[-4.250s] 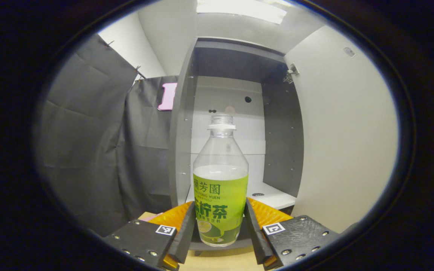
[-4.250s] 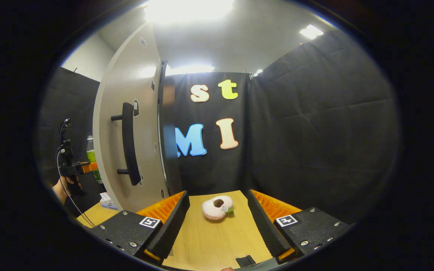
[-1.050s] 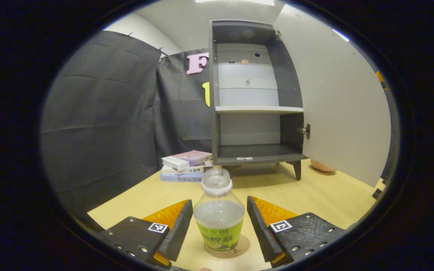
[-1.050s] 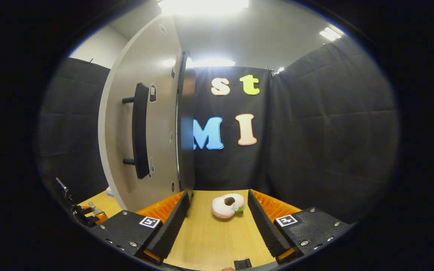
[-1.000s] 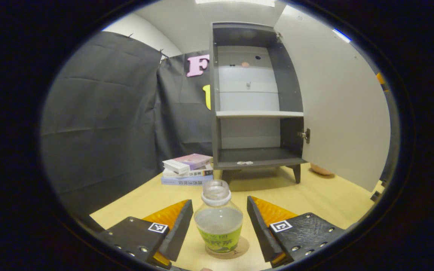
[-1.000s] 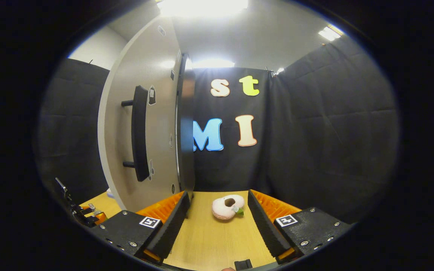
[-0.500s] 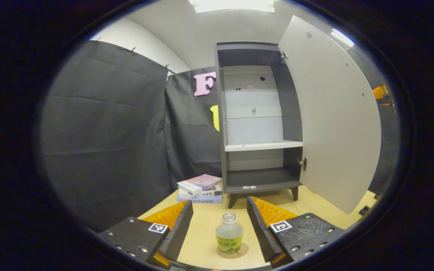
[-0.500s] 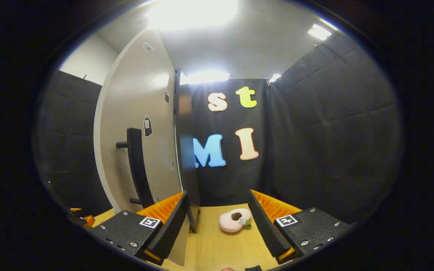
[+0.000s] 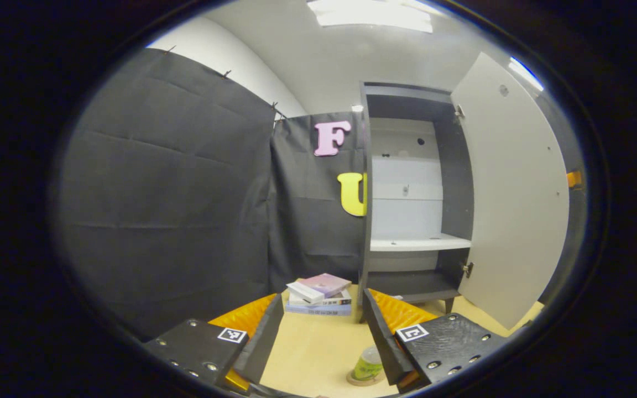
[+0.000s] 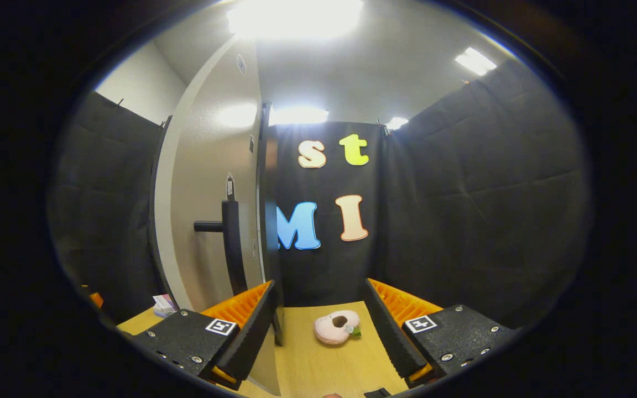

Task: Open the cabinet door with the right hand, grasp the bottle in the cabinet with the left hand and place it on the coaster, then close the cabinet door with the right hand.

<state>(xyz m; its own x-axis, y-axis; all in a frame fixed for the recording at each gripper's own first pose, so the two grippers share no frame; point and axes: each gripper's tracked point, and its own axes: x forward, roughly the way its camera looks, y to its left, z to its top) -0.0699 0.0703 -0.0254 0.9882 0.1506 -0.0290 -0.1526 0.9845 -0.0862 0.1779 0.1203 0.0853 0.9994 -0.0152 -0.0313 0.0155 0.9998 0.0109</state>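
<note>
In the left gripper view the green-labelled bottle [image 9: 368,365] stands upright on a round brown coaster [image 9: 358,380] on the wooden table, partly behind one finger. My left gripper [image 9: 323,337] is open, raised above and behind the bottle. The grey cabinet [image 9: 407,193] stands beyond with its door [image 9: 515,193] swung wide to the right. In the right gripper view my right gripper [image 10: 321,326] is open, its left finger close to the door [image 10: 208,210] just below the black handle [image 10: 233,243].
A stack of books [image 9: 318,293] lies left of the cabinet's foot. A pink doughnut-shaped plush [image 10: 338,326] rests on the wooden table [image 10: 329,365] between my right fingers, farther off. Black cloth walls enclose the booth.
My left gripper let go of the bottle on the coaster and pulled back and up, swinging left. My right gripper moved closer to the door, by its handle.
</note>
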